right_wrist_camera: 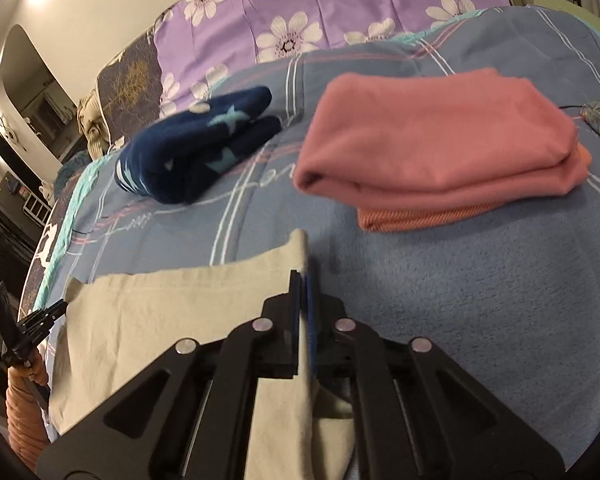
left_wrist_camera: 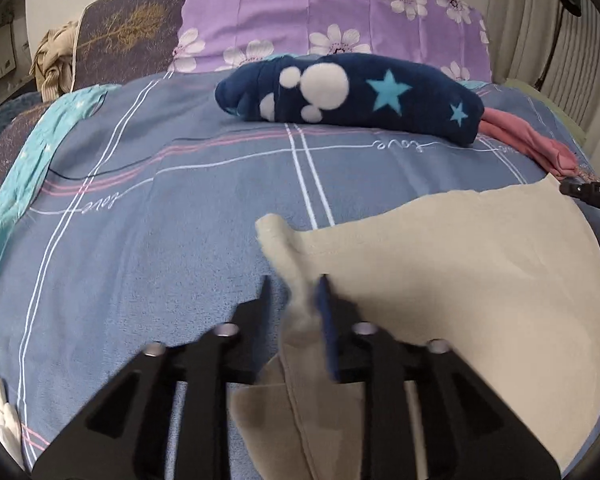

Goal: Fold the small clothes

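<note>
A beige garment (left_wrist_camera: 460, 264) lies spread on the blue bed cover (left_wrist_camera: 140, 240). My left gripper (left_wrist_camera: 296, 284) stands over its left corner; the fingers are apart and a bunched fold of beige cloth lies loose between them. My right gripper (right_wrist_camera: 304, 280) is shut on the garment's other corner (right_wrist_camera: 296, 248), the cloth pinched between its pads. The garment (right_wrist_camera: 172, 312) stretches leftwards in the right wrist view to the left gripper (right_wrist_camera: 40, 316) at the far edge. The right gripper also shows in the left wrist view (left_wrist_camera: 584, 190).
A folded navy fleece with stars (left_wrist_camera: 348, 96) (right_wrist_camera: 196, 152) lies at the back of the bed. A folded pink stack (right_wrist_camera: 440, 144) (left_wrist_camera: 520, 144) lies to its right. Purple flowered pillows (left_wrist_camera: 332, 12) line the headboard. A curtain (left_wrist_camera: 540, 20) hangs on the right.
</note>
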